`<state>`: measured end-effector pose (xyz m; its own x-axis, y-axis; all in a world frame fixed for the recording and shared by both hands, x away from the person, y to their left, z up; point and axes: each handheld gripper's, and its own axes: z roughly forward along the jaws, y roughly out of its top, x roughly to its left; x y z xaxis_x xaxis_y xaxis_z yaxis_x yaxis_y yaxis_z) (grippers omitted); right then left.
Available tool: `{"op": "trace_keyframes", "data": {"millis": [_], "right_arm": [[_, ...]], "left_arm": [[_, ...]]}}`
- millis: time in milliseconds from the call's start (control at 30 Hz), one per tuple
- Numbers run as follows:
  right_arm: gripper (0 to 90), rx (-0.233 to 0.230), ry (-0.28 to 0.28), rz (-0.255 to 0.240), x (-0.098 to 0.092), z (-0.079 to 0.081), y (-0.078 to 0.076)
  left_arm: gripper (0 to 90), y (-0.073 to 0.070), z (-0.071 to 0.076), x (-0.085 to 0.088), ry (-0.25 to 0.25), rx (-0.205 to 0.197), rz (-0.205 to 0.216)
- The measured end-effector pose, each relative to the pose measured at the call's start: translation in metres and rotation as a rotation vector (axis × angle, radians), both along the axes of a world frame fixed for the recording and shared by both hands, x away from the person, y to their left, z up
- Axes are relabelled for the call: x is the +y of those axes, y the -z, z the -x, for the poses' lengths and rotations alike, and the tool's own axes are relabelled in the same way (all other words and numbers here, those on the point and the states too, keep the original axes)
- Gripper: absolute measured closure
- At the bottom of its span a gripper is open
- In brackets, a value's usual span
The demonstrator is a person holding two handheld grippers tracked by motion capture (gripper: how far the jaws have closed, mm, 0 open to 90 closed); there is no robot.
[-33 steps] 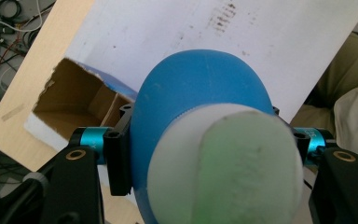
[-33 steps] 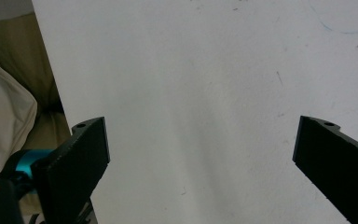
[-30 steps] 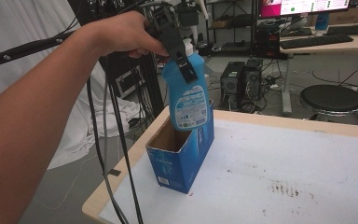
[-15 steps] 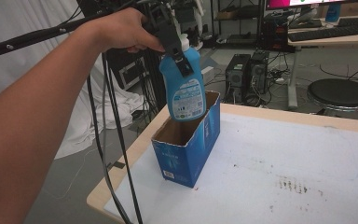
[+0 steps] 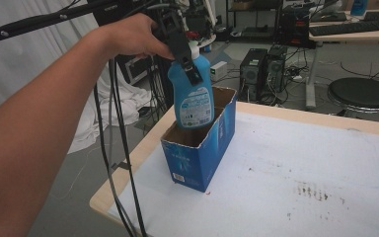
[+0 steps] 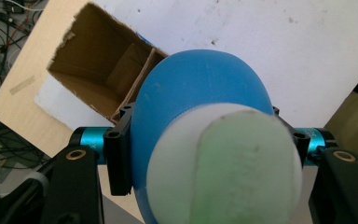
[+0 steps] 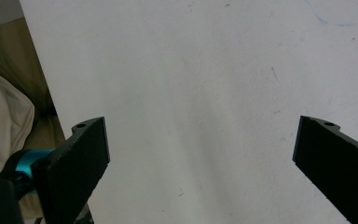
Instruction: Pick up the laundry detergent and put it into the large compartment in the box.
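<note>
My left gripper (image 5: 189, 68) is shut on the neck of a blue bottle (image 5: 193, 101) with a white label, which hangs upright. The bottle's base sits at the open top of a blue cardboard box (image 5: 202, 153) that stands near the table's left edge. In the left gripper view I look down on the bottle's white and green cap (image 6: 233, 163) between the black jaws, with the box's brown inside (image 6: 98, 79) below it. My right gripper (image 7: 200, 154) stands open over the bare white tabletop (image 7: 191, 70) with nothing between its jaws.
Black cables (image 5: 116, 148) hang down at the table's left edge. The white table (image 5: 301, 163) has dark stains (image 5: 311, 190) at the right. Beyond the far edge stand computer towers (image 5: 264, 74) and a black stool (image 5: 362, 94) on the floor.
The left hand has lowered the bottle, and its base has come down from above the box to the box's open top. The grip on the bottle is unchanged.
</note>
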<state>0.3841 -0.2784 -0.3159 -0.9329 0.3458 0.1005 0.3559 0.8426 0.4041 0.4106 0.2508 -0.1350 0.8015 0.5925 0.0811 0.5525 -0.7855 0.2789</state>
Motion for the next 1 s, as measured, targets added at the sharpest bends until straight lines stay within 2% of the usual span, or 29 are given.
{"op": "trace_keyframes", "data": {"millis": [133, 267, 333, 533, 833, 1000], "right_arm": [[2.7, 0.004, -0.004, 0.007, 0.003, 0.0, 0.001], [2.7, 0.005, -0.007, 0.005, 0.003, -0.001, 0.003], [2.7, 0.008, -0.009, 0.001, 0.004, 0.0, 0.004], [2.7, 0.017, -0.01, 0.008, 0.005, 0.0, 0.006], [2.7, 0.025, -0.014, 0.005, 0.005, 0.0, 0.012], [2.7, 0.031, -0.007, 0.004, 0.003, 0.0, 0.014]], "left_arm": [[37.9, 0.019, -0.002, 0.001, 0.002, 0.009, -0.023], [37.9, 0.041, -0.005, 0.0, 0.013, 0.019, -0.023], [37.9, 0.055, -0.007, -0.001, 0.017, 0.034, -0.019], [37.9, 0.089, -0.013, -0.004, 0.029, 0.074, -0.049], [37.9, 0.12, -0.015, -0.004, 0.017, 0.091, -0.06], [37.8, 0.131, -0.016, -0.003, 0.026, 0.101, -0.067]]}}
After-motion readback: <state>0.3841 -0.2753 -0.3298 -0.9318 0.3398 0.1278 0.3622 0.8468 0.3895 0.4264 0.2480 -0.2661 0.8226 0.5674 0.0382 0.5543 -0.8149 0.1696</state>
